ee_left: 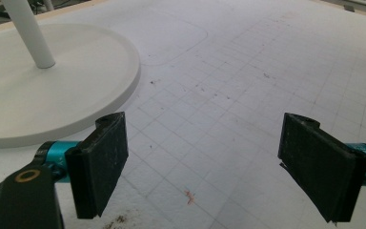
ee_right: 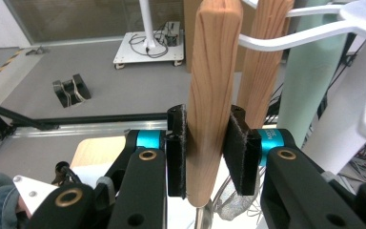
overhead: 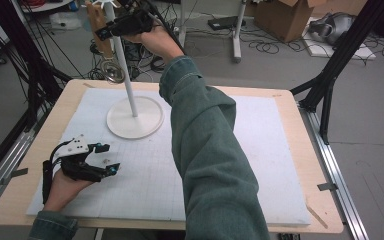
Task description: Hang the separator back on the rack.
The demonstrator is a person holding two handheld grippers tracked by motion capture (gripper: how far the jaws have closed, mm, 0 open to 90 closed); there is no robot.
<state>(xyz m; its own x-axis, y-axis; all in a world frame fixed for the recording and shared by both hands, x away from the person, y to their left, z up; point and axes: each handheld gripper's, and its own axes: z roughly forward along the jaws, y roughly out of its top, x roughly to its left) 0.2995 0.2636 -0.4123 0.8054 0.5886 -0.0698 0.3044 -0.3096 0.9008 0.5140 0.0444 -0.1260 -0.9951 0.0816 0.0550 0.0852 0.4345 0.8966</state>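
Two wooden handles hang upright from the white stand's top arms, and the right gripper is clamped across the nearer handle, its long axis vertical between the pads. Well away, the left gripper rests released on the tabletop, so the right hand is the one placed to lift it straight up off its arm

The white stand blocks the table's far left; its right half and near edge lie open.
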